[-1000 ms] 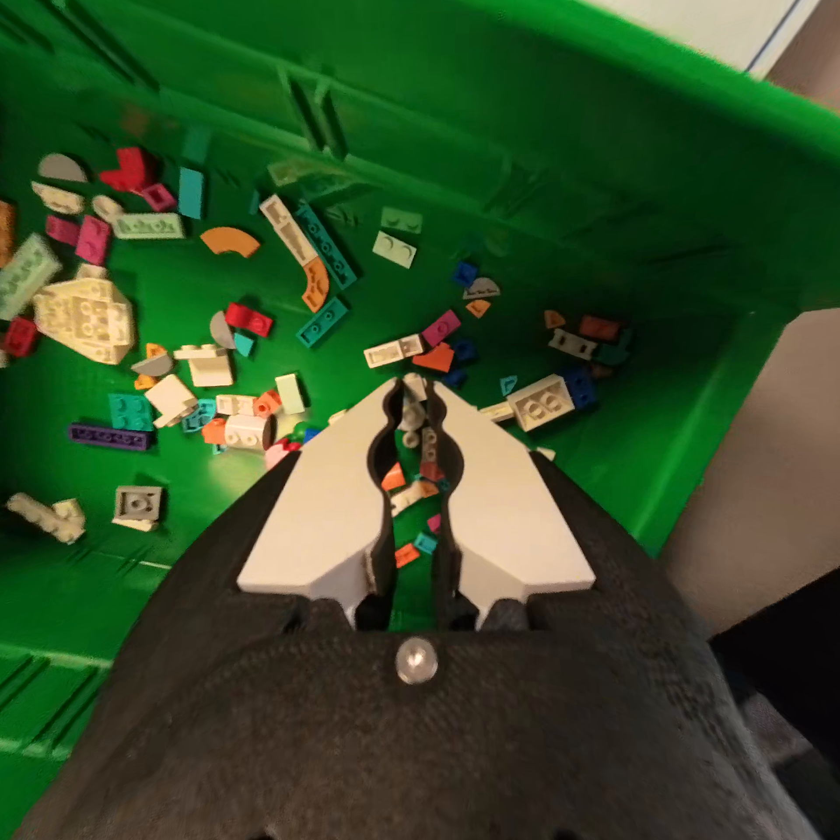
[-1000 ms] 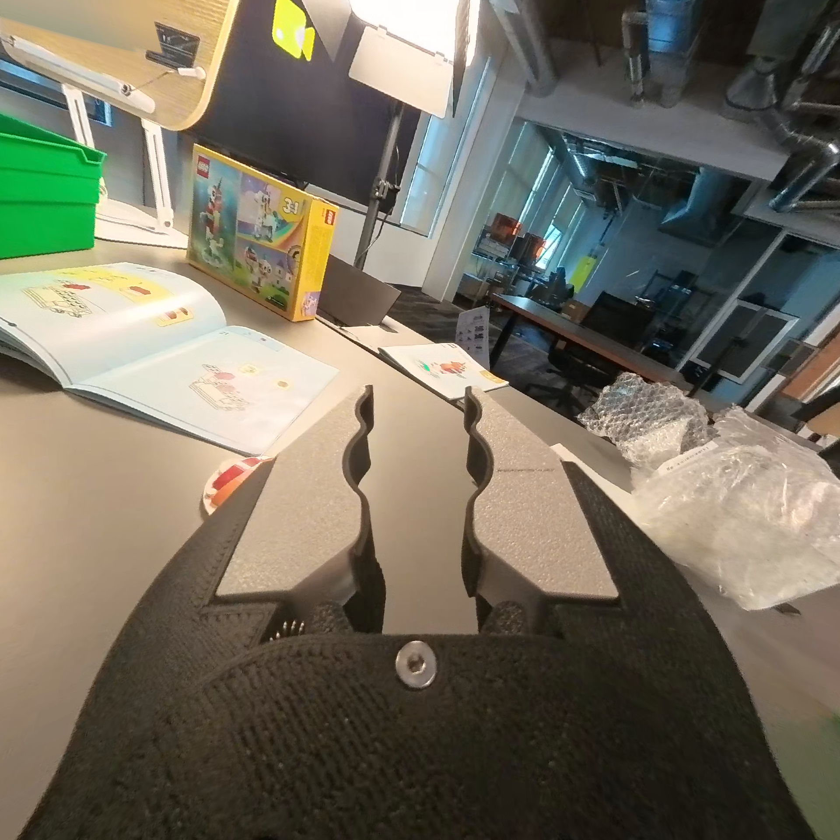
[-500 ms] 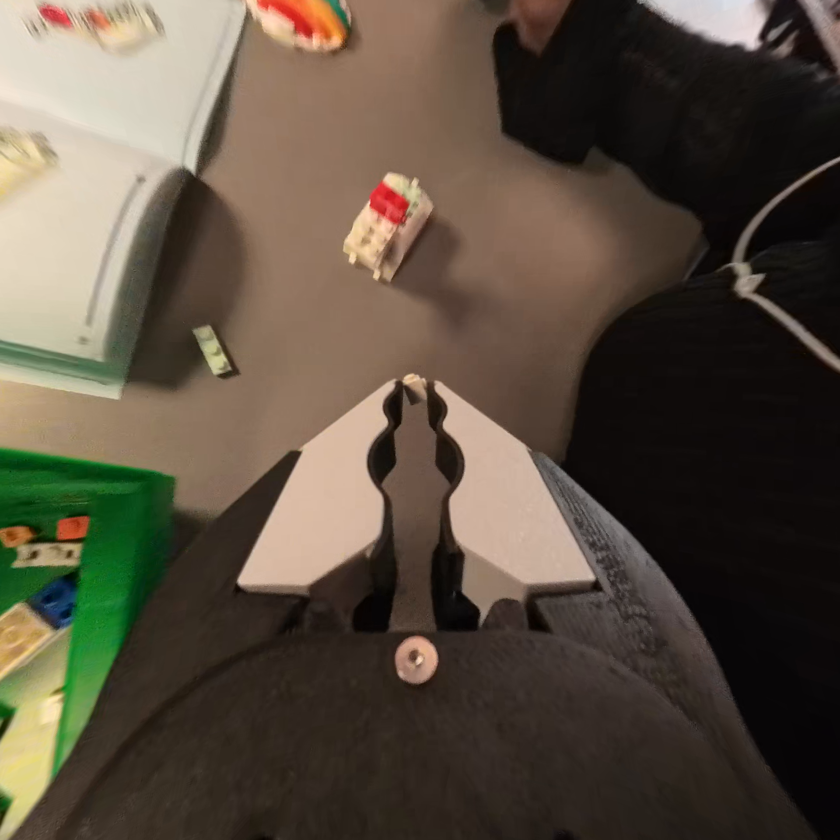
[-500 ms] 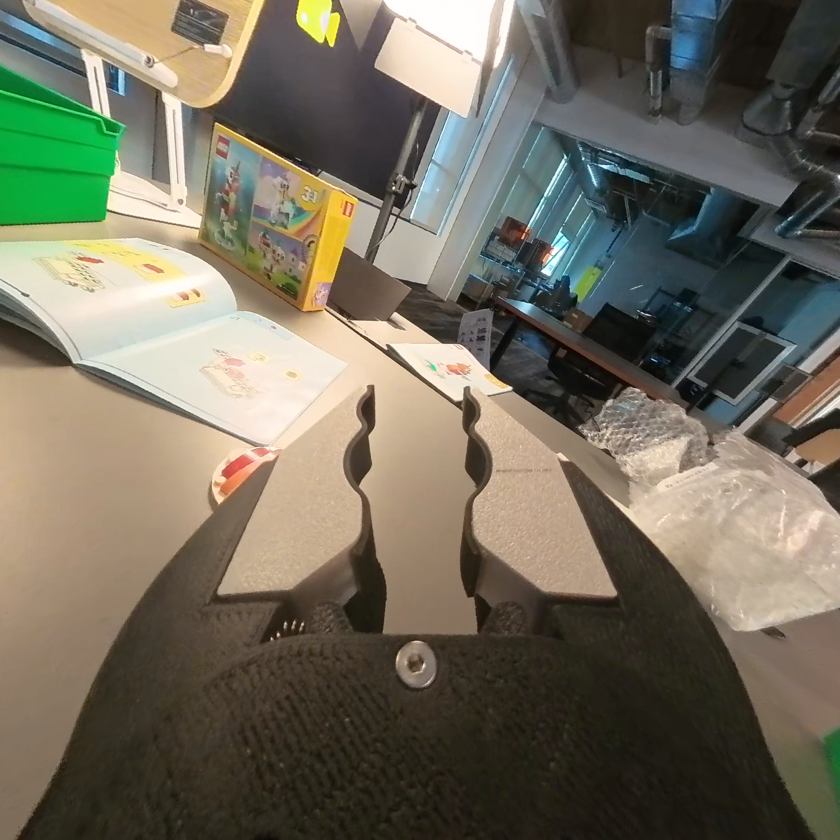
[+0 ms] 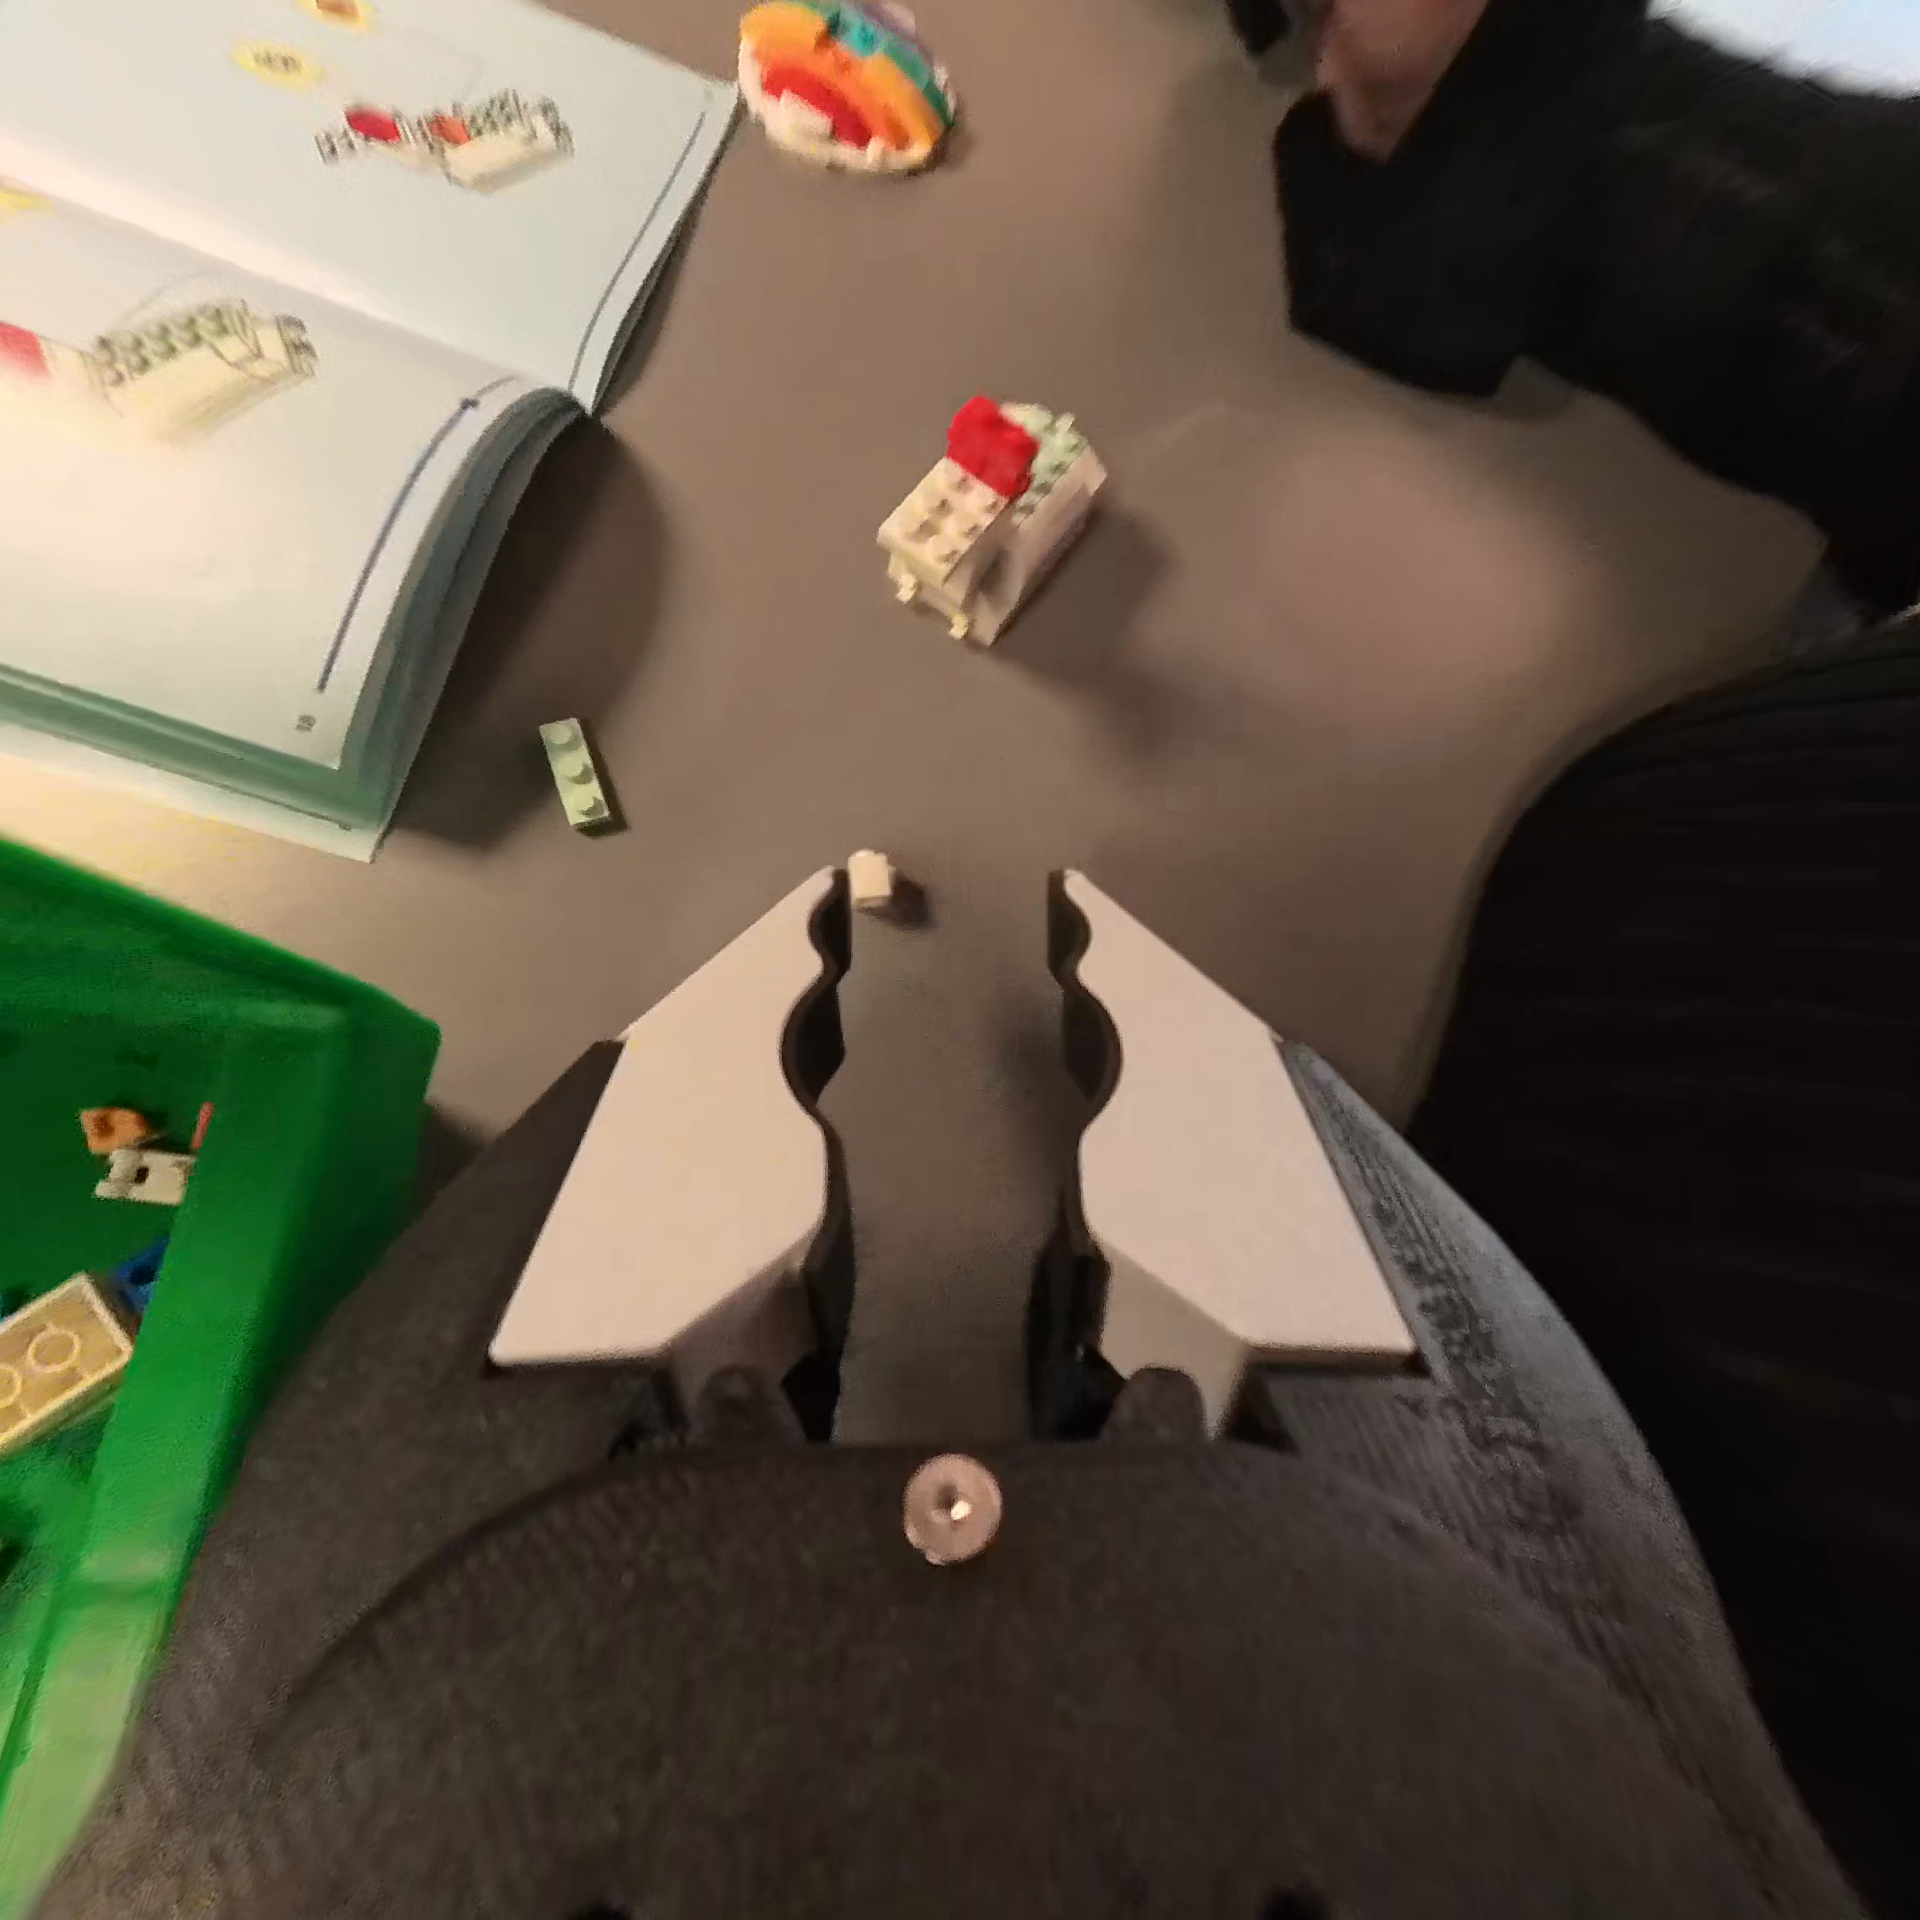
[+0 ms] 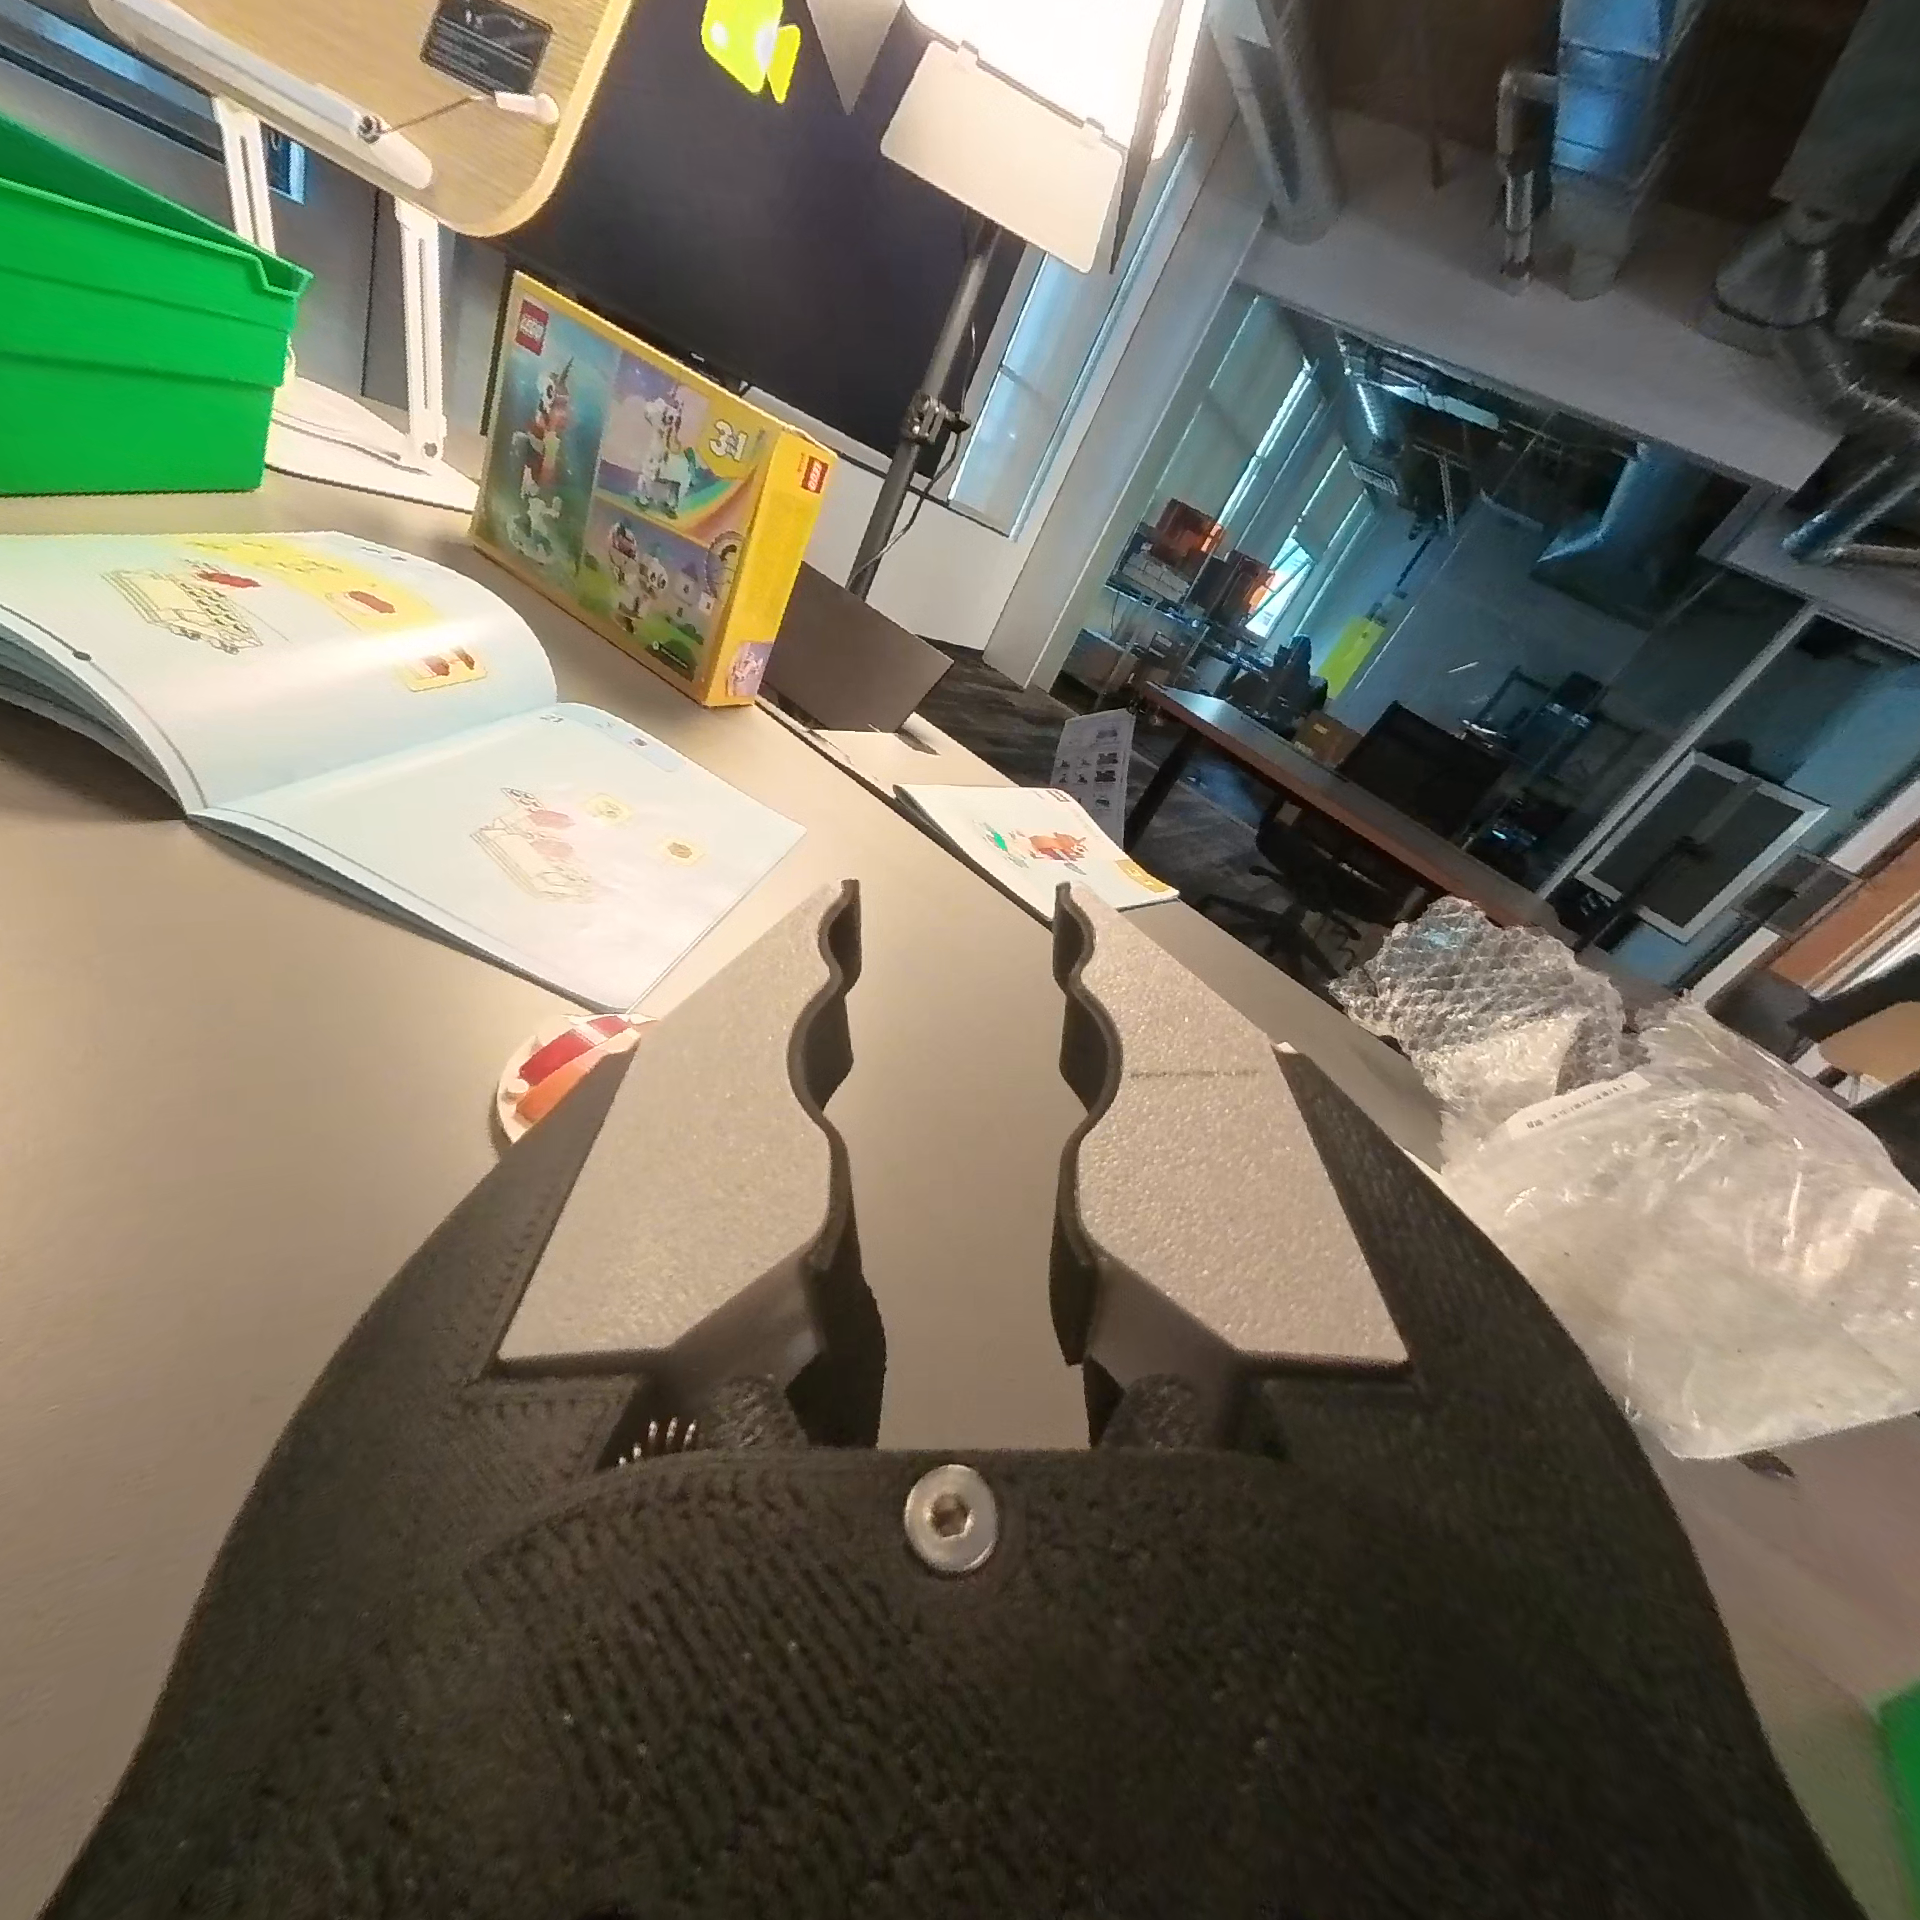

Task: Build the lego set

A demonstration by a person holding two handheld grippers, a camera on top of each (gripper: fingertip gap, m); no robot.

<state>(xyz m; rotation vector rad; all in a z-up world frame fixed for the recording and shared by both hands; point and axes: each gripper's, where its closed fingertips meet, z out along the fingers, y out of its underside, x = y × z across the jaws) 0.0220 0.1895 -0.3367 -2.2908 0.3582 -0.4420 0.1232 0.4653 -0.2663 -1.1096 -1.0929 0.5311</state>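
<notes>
The left tool stands wide over the grey worktop, holding nothing; a tiny white piece lies just beside its left fingertip, seemingly laid out within reach of the part-built white and red model; the open instruction booklet lies near for reference; the green bin is cut off; the right tool, also wide and empty, hovers idle; motion blur smears small detail.

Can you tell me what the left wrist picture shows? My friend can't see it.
The open left tool hangs over a grey table, a tiny white brick by one fingertip. Beyond lie a small white-and-red build, an open instruction booklet and a green bin.
</notes>
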